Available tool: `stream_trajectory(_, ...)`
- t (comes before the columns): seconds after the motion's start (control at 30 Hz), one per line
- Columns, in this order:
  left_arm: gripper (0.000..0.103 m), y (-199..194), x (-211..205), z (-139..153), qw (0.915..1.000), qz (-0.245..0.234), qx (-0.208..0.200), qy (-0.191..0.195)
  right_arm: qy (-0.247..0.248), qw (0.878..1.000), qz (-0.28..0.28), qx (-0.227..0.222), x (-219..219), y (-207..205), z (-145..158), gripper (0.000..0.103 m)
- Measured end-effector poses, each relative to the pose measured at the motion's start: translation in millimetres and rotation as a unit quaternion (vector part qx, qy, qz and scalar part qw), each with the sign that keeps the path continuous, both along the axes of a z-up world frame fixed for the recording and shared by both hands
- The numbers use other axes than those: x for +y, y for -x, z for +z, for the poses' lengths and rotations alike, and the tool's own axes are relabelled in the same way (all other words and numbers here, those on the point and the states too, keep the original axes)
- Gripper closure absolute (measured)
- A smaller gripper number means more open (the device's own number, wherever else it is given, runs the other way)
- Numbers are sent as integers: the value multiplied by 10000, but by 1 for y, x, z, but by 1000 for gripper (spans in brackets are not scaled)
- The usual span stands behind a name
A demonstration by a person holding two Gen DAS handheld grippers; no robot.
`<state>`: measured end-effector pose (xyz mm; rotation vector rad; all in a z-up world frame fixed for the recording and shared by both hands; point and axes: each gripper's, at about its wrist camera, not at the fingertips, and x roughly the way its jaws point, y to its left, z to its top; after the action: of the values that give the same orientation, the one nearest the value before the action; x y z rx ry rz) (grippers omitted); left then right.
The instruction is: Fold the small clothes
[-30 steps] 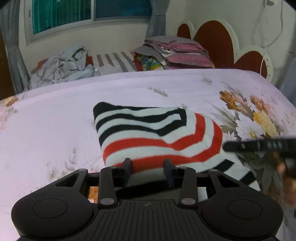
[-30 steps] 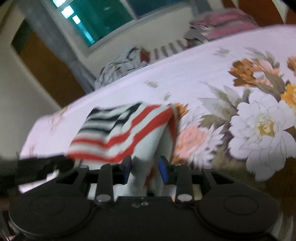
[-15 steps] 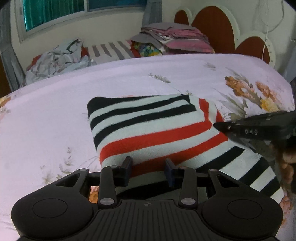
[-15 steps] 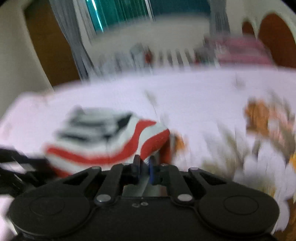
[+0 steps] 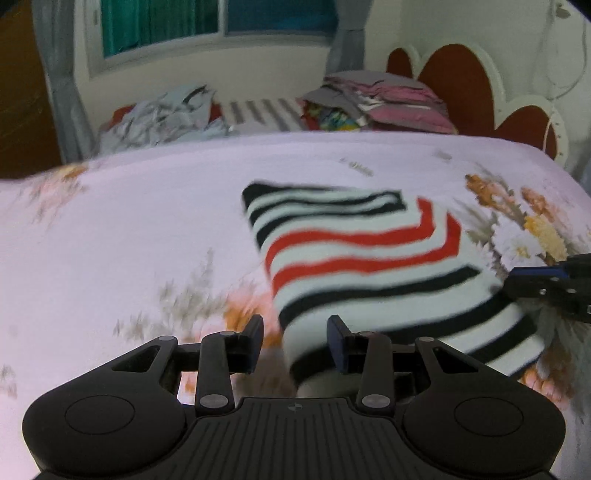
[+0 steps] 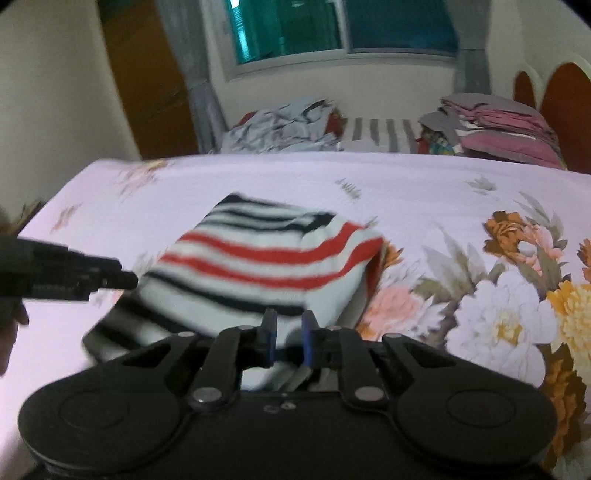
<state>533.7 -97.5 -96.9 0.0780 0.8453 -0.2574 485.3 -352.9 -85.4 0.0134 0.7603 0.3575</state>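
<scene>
Garment: we see a striped top [image 5: 354, 258], white with black and red bands, lying folded on the bedsheet [image 5: 129, 229], toward the flowered end of it. Both views are blurred.
Garment's near edge: in the left wrist view it runs between our left gripper's fingers; in the right wrist view it sits at the tips of our right gripper, slightly lifted off the sheet.
Left gripper [image 5: 295, 339]: we hold its jaws partly apart, with a corner of the top in the gap; the pads do not look pressed onto the cloth.
Right gripper [image 6: 289, 338]: we have its jaws narrow, having just eased open a little after closing; white cloth shows between the blue pads, but through the blur we cannot tell whether they pinch it.
Beyond the top: past the sheet's far edge we see a rumpled heap of clothes [image 5: 166, 114], a striped pillow [image 5: 262, 112] beside it, then a folded pile [image 5: 384, 103].
Further out: the red headboard [image 5: 458, 81] stands past the folded pile, and the window [image 6: 343, 26] is on the wall above the clothes.
</scene>
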Motion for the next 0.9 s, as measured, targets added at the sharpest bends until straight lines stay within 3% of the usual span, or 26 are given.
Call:
stream_trajectory(0.13, 64, 6, -1, -21, 9994, 33, 346, 55, 509, 9983, 233, 170, 14, 2, -12, 91)
stream_trajectory(0.2, 64, 10, -4, -30, 9991, 116, 393, 83, 973, 9941, 142, 466, 17, -3, -26, 103)
stream_trajectory(0.3, 64, 15, -5, -37, 9988, 273, 365, 177, 1048, 9925, -63, 620, 9, -7, -33, 103)
stream_trajectory(0.37, 64, 19, -5, -37, 9986, 348, 388, 108, 1635, 9825, -248, 855, 9, -11, -48, 102)
stream_trajectory(0.43, 64, 25, -4, -28, 9986, 367, 374, 114, 1162, 9870, -428, 1022, -8, -6, -51, 102)
stream_trajectory(0.6, 64, 49, 6, -18, 9985, 410, 278, 240, 547, 9978, -379, -38, -8, 31, 2, 95)
stream_trajectory(0.67, 64, 47, 4, -25, 9980, 481, 376, 183, 307, 9993, -175, -127, -1, 29, 12, 93)
stream_trajectory(0.73, 64, 45, -1, -31, 9976, 524, 441, 121, 324, 9994, 121, -75, 10, 26, 10, 93)
stream_trajectory(0.87, 64, 47, -15, -38, 9972, 556, 491, 13, 1002, 9908, 298, 865, 20, 8, -33, 97)
stream_trajectory(0.9, 64, 48, -17, -40, 9971, 543, 528, -62, 883, 9916, 292, 897, 15, 7, -38, 97)
